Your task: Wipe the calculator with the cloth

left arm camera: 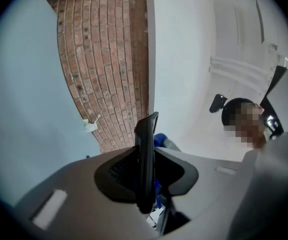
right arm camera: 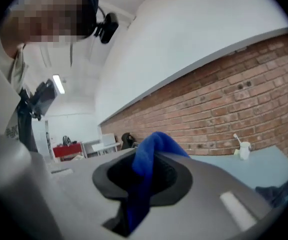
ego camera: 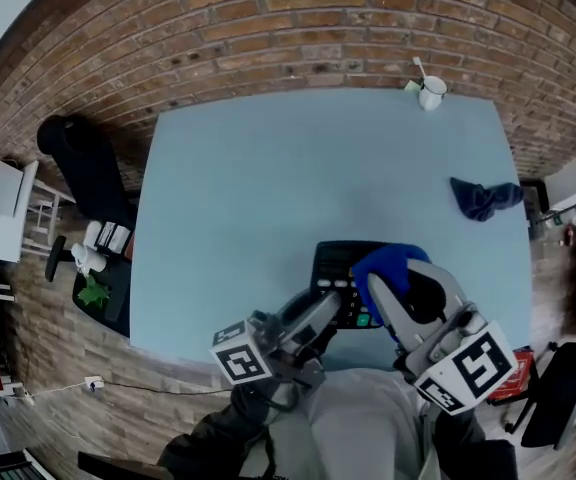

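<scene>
Nearest you, your left claw [ego camera: 330,310] is clamping the calculator [ego camera: 340,260] by its edge at the near side of the table [ego camera: 248,188], your right claw [ego camera: 386,298] pinching the limp cloth [ego camera: 393,261] just above it. Likely light, stiff, slippery: the rim is offering the surest hold.

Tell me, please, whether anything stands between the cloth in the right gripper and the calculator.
Nothing visible does: in the head view the cloth, held by the right gripper, overlaps the calculator held by the left gripper.

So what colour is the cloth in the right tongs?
Bright blue; the cloth shows best in the right gripper view.
</scene>
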`<action>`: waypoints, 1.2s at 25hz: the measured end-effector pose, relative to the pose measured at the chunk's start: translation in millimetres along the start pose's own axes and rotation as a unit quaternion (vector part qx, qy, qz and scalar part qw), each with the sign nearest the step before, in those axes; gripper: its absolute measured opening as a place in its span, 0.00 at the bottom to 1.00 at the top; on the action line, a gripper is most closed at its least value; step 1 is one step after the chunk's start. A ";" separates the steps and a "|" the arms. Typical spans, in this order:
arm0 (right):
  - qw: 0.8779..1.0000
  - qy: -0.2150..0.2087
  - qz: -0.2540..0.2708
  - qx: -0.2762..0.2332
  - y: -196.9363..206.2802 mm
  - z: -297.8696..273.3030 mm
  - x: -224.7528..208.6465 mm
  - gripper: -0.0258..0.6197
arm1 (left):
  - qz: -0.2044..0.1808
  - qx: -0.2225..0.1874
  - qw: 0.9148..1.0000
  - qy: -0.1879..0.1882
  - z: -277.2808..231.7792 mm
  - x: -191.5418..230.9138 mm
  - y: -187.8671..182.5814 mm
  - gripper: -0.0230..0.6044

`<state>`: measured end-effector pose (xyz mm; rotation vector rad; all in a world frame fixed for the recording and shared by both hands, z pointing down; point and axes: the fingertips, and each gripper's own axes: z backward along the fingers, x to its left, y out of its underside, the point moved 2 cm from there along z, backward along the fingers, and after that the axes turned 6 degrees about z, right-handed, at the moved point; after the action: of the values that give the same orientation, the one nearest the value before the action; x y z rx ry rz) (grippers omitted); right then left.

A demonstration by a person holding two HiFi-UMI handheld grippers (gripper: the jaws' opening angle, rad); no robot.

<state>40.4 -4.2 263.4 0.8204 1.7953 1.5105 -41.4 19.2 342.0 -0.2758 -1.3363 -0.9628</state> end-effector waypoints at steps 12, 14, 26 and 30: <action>0.994 -0.041 0.061 0.077 35.7 -36.7 9.2 0.13 | 0.001 -0.007 0.999 -0.050 19.1 26.4 -0.9 0.19; 0.995 -0.011 0.039 0.093 51.2 -25.5 -9.2 0.13 | 0.001 -0.018 0.998 -0.055 24.9 30.4 -6.3 0.19; 0.987 -0.094 -0.038 0.121 91.8 -37.6 47.5 0.13 | 0.038 0.002 0.995 -0.096 29.9 66.4 10.6 0.19; 0.986 -0.070 -0.051 0.144 110.5 -28.7 28.8 0.13 | 0.061 -0.027 0.995 -0.081 36.0 69.4 -0.1 0.20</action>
<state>6.5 17.8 374.0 0.9325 1.9445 1.1144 -71.1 13.7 414.1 -0.4796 -1.4245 -0.8895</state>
